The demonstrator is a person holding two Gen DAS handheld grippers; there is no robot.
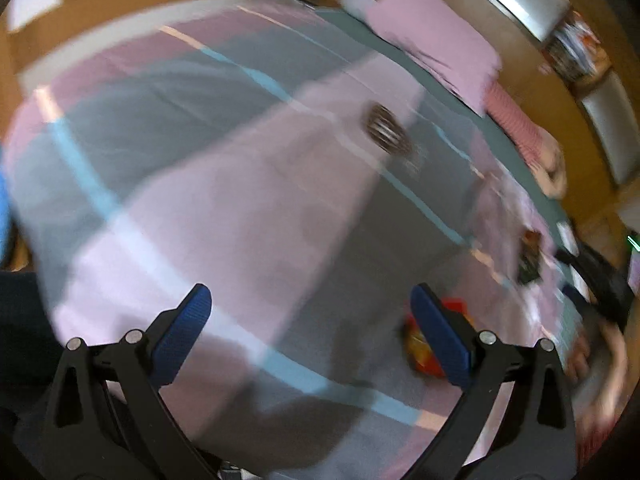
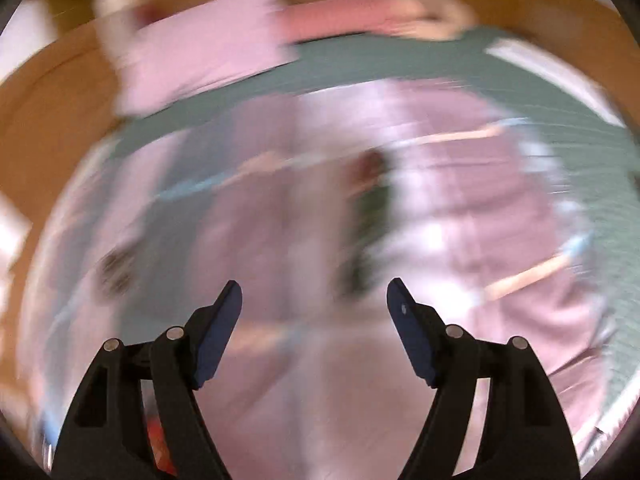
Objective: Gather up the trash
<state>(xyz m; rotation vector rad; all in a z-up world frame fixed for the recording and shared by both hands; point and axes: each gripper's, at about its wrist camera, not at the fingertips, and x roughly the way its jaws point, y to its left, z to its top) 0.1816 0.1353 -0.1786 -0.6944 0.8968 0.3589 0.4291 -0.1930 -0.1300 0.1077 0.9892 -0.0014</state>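
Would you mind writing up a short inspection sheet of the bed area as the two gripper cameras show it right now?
Surface: bedspread in pink, grey and light-blue bands, spread flat.
Job's things: red-orange wrapper partly behind the left gripper's pad; dark striped piece farther out; dark packet near the bed's edge, also blurred in the right view.
Clutter: pink pillow at the head of the bed.
Grippers: left gripper open, empty; right gripper open, empty.
Cables: nothing seen.
Surroundings: wooden floor; a person's hand at the bed's edge; both views motion-blurred.
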